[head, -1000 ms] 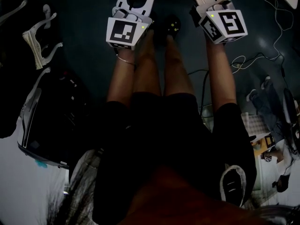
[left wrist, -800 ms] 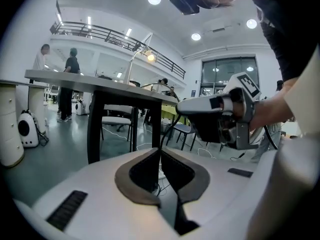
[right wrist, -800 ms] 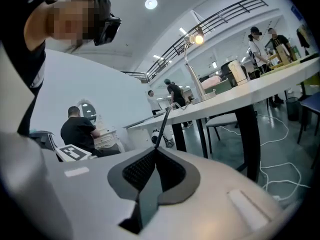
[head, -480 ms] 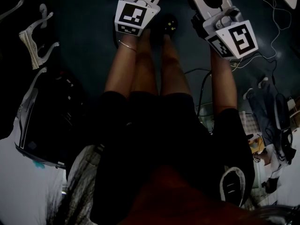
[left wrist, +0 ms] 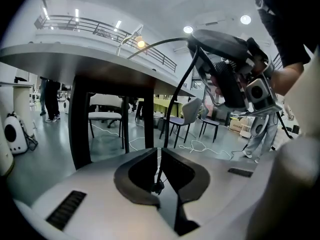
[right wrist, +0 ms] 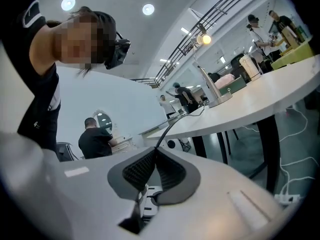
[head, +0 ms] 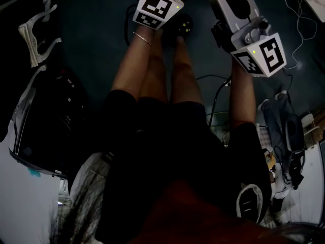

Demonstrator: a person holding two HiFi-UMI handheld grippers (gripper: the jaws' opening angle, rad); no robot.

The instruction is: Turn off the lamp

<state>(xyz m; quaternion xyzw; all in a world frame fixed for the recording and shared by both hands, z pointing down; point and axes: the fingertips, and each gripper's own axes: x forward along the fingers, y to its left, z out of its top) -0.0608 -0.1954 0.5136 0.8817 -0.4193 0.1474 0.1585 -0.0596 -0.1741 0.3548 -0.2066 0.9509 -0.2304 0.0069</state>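
The lamp (right wrist: 207, 69) stands lit on a white table (right wrist: 260, 91); its bulb (left wrist: 141, 44) also glows above the table edge in the left gripper view. A thin black cord (right wrist: 175, 124) runs from the lamp base down into my right gripper (right wrist: 156, 154), which is shut on it. In the left gripper view the cord (left wrist: 175, 109) drops from the right gripper (left wrist: 235, 79) into my left gripper (left wrist: 159, 156), also shut on it. A pale blocky piece (right wrist: 147, 201) shows below the right pads. In the head view both grippers (head: 160, 6) (head: 244, 29) are held out over my legs.
Chairs (left wrist: 107, 116) and dark table legs (left wrist: 80, 124) stand under the table. Loose cables (head: 299, 29) lie on the dark floor at the right, a black bag (head: 45, 126) at the left. People (right wrist: 97, 141) work in the background.
In the head view the left gripper has slid toward the top edge. The right gripper has shifted right and looms larger. Both stay shut.
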